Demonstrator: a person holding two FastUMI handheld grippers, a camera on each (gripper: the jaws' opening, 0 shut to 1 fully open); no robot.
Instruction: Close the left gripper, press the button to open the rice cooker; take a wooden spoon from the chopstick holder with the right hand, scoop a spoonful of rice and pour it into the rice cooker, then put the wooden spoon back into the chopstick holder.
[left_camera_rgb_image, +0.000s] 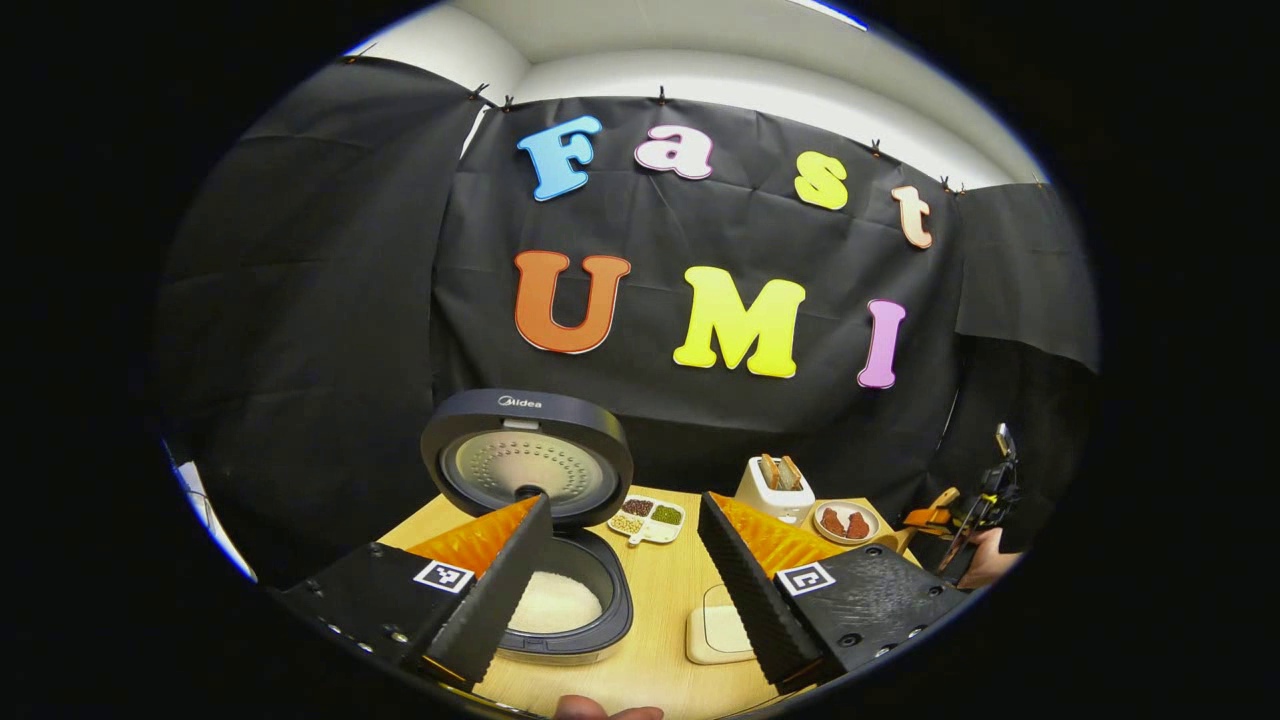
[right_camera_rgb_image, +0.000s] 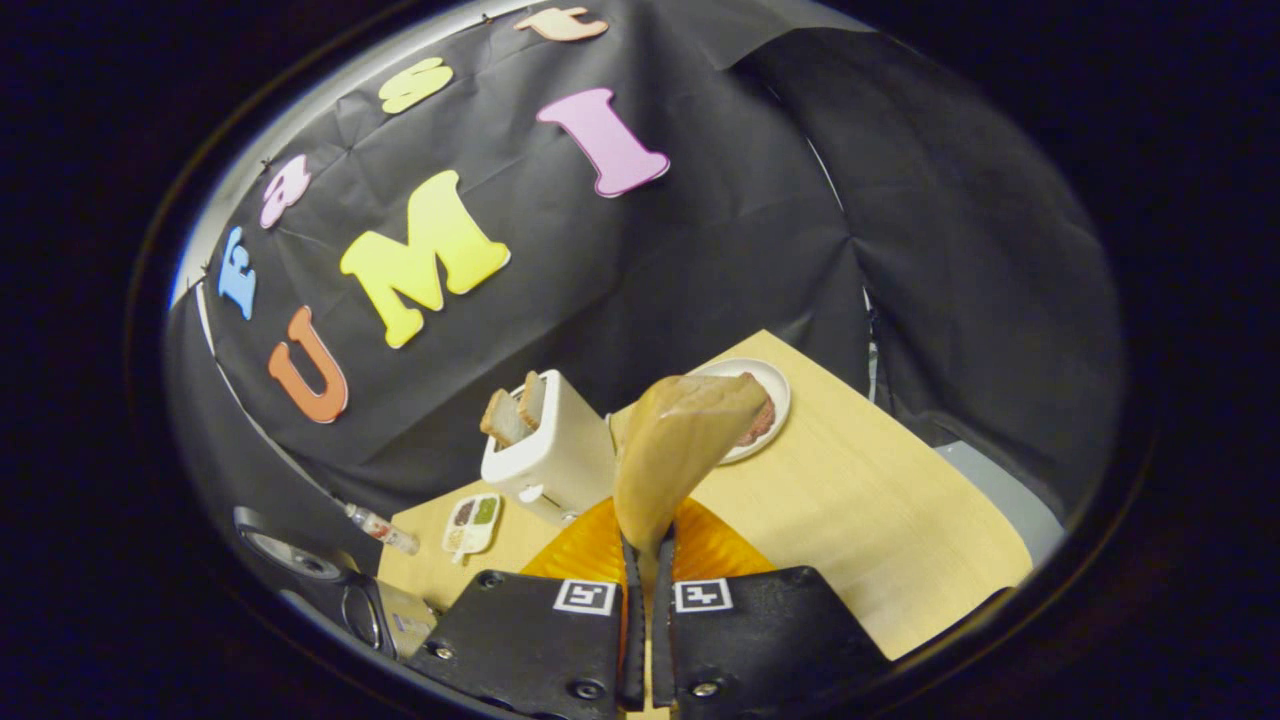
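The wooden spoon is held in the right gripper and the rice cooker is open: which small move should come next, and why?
Probably carry the wooden spoon to the rice supply and scoop. The right gripper is shut on its handle and the bowl looks empty. The rice cooker stands with its lid up, so the button step is done. The left gripper is open in front of it.

Black hand-held gripper (left_camera_rgb_image: 620, 590) bodies w/ screws, sq. b/w marker tags (left_camera_rgb_image: 444, 575).
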